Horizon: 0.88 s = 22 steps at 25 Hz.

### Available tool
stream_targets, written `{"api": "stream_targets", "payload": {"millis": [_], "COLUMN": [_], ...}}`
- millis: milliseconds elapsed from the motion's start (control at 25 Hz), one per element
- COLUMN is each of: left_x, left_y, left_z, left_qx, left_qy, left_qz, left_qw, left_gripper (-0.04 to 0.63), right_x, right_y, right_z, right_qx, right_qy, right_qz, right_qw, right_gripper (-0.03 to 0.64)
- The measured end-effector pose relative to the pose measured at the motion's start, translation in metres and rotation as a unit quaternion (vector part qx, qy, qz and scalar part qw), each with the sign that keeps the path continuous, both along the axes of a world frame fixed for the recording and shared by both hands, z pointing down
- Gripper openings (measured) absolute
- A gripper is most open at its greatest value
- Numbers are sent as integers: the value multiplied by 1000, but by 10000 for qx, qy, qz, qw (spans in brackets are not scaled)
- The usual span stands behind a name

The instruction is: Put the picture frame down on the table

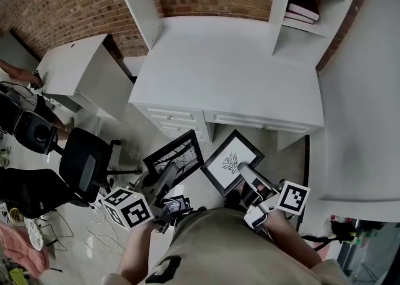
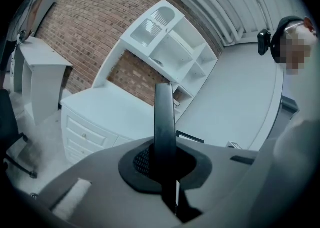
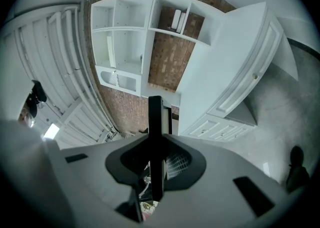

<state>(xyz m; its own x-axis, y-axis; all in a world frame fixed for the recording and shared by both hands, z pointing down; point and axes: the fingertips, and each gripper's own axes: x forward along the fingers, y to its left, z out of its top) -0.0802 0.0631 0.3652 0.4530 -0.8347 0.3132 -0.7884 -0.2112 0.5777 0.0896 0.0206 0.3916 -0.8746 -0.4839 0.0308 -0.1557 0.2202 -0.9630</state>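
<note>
In the head view, the left tool (image 1: 164, 176) and the right tool (image 1: 242, 170) were low in the frame, close to the person's body, and each one held a picture frame by its lower edge. The left tool was almost fully closed on the thin black edge of the dark picture frame (image 1: 175, 155). In the left gripper view this edge (image 2: 165, 122) stood upright between the jaws. The right tool was clamped a little wider on the pale picture frame (image 1: 233, 162), which showed a small leaf drawing, and its black edge (image 3: 155, 137) rose between the jaws in the right gripper view.

Both frames were in the air over the floor, in the lower middle of the head view. The white tabletop (image 1: 225, 71) was above them in the picture and well apart, so I judged that the task was at the carrying step and nothing was put down yet.

Some things could go wrong from here. Each frame was pinched only at one edge, so it could swing or slide out if a hand turned fast. The inner corners of the two frames were just beside each other and could knock together. A frame brought in too low could hit the drawers (image 1: 172, 116) under the tabletop's front edge. A frame released while tilted could fall flat with a bang.
</note>
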Motion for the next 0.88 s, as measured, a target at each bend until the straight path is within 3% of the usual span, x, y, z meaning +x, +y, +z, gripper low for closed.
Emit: {"api": "stream_targets", "payload": {"millis": [600, 880], "left_x": [56, 47], "left_y": [-65, -83], "left_z": [14, 13], "left_qx": [-77, -74], "left_qy": [-119, -481], "left_qz": [13, -31], "left_qw": [9999, 9988], "left_gripper": [9, 9], "right_x": [64, 63], "right_y": [-60, -78], "right_z": [16, 26], "right_qx": [-113, -333], "right_qy": [-84, -87], "right_qz": [161, 121], "right_qw": [9998, 9993], "right_gripper": [54, 54]}}
